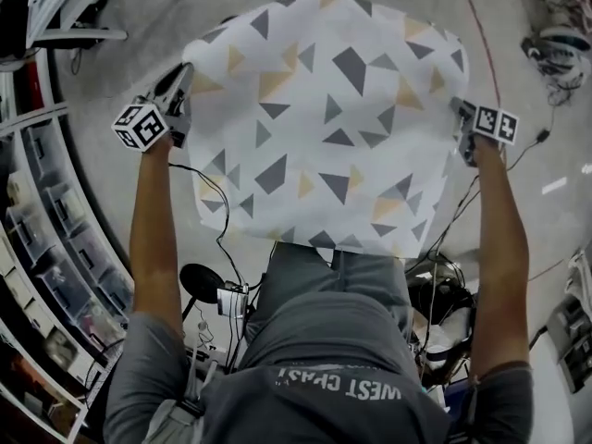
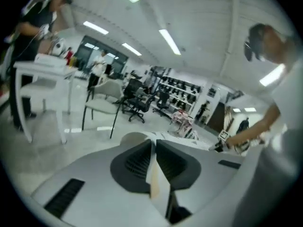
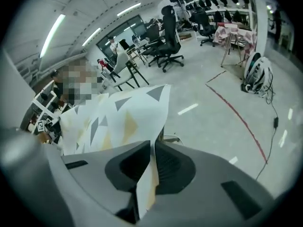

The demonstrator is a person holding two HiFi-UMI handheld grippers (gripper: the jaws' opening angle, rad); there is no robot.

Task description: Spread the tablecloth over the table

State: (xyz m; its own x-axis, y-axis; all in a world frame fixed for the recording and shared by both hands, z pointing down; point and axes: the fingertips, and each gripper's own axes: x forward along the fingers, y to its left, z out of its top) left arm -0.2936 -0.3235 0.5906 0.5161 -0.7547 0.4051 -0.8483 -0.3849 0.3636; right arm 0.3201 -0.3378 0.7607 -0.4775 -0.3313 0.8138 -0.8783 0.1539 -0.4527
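Room: open workshop hall with a pale grey floor (image 1: 111, 202) and strip lights overhead. Racks of storage bins (image 1: 55, 276) curve along the left of my head view, and a red line (image 1: 483, 44) is marked on the floor at far right.
Background: the right gripper view shows black office chairs (image 3: 171, 37). The left gripper view shows a white table (image 2: 40, 65) with a person standing behind it, and a light chair (image 2: 102, 109) beside it.
Tablecloth (image 1: 324, 118): white, printed with grey and tan triangles. I see it held up in the air and stretched out between the two grippers, in front of my torso and above the floor. Its near edge hangs just over my trousers.
Left gripper (image 1: 180, 81): it sits at the cloth's left edge. Its own view shows the jaws drawn narrow, clamping a strip of the fabric that runs between the pads.
Right gripper (image 1: 460, 111): it sits at the cloth's right edge. Its jaws are drawn narrow on a fold of the cloth, which fans out beyond them in that view.
Arms: both forearms reach forward, well apart.
Under the cloth: I cannot tell what lies beneath it.
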